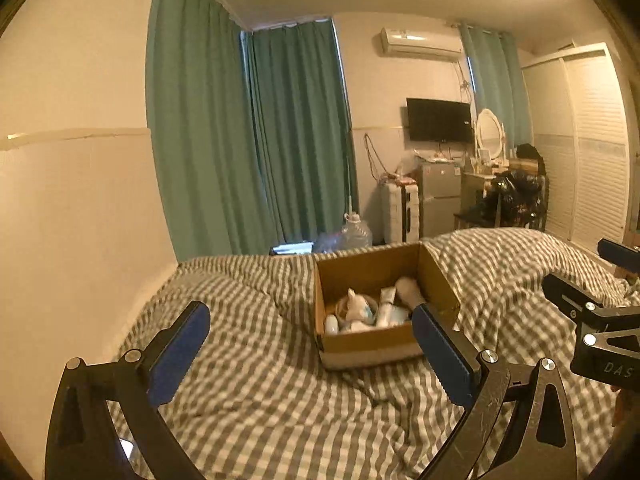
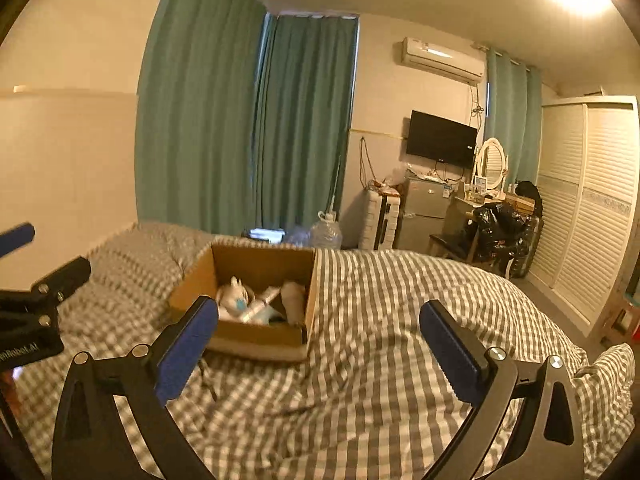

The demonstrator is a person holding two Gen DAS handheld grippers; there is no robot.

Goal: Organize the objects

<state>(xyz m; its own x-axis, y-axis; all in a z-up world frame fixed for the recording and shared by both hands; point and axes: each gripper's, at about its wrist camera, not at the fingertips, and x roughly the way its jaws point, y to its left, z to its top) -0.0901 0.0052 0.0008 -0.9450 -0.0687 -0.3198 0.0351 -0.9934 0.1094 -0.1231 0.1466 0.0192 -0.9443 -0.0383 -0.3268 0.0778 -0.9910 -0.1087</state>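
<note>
Lay across most of both views: a bed [image 1: 280,400] in grey-and-white check, rumpled, used here as the landmark. Hung behind the bed's far edge: green curtains [image 1: 224,140], drawn, floor length. Stood past the bed's far right corner: a white louvred wardrobe [image 2: 592,208]. Against the wall beyond the bed: a dark TV [image 1: 439,120], mounted, with an air conditioner [image 1: 420,44] above it, a small fridge [image 1: 440,196] and a white suitcase [image 1: 400,208] below, and an oval mirror [image 1: 489,128] on a cluttered dresser alongside. Just off the bed's far edge: a clear water jug [image 1: 354,232]. Sat on the bed, toward its far side, open at the top: a cardboard box [image 1: 372,340], holding a white plush toy [image 1: 356,308], a pale tube [image 1: 386,304] and other small pale items too blurred to name. Hovered over the bed's near part: the left gripper [image 1: 308,334], jaws spread wide, nothing between the blue pads, the box seen just beyond its right finger [image 1: 438,348]. Hovered beside it, also over the near bed: the right gripper [image 2: 316,334], jaws at full spread and empty, the box ahead of its left finger [image 2: 188,340]. No contact with the box by either.
</note>
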